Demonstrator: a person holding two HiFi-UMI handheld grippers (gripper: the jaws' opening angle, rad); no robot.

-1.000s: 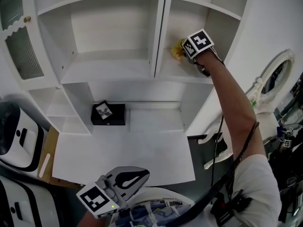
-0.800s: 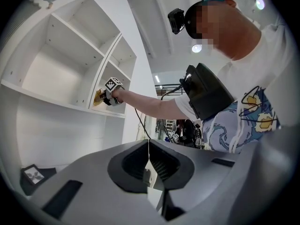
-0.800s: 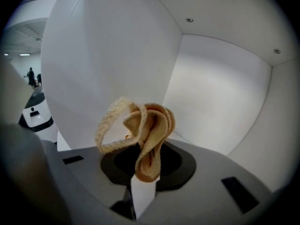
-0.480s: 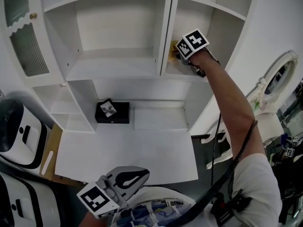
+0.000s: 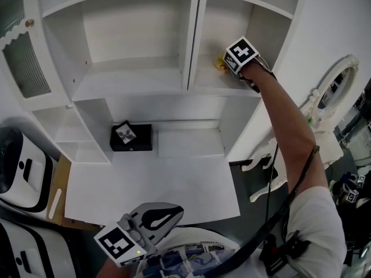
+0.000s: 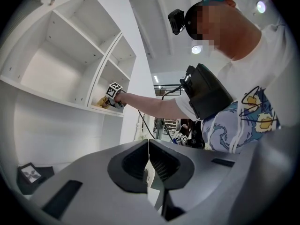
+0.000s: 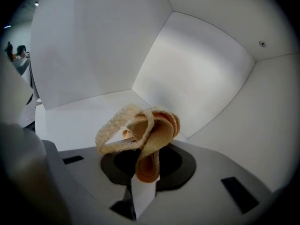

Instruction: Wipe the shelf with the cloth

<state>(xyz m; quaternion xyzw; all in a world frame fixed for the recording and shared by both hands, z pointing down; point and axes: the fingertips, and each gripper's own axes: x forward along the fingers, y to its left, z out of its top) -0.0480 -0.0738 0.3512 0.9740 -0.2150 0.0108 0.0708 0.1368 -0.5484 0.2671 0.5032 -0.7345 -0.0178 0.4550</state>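
A bunched yellow cloth (image 7: 143,137) sticks up from between the jaws of my right gripper (image 7: 146,165), which is shut on it. In the head view the right gripper (image 5: 232,65) reaches into the narrow right bay of the white shelf unit, with the cloth (image 5: 219,62) against the shelf board (image 5: 211,86). The left gripper view shows the same cloth (image 6: 102,101) far off on that shelf. My left gripper (image 6: 149,165) is shut on nothing, and it hangs low by my body (image 5: 152,220) in the head view.
A black box (image 5: 131,137) with a white label lies on the lower white surface (image 5: 156,184). The wide left shelf bay (image 5: 127,80) holds nothing. A glazed cabinet door (image 5: 20,68) stands open at the left. White furniture (image 5: 330,97) is at the right.
The right gripper with the cloth has slid a little along the shelf, left and then back right. The left gripper has stayed put.
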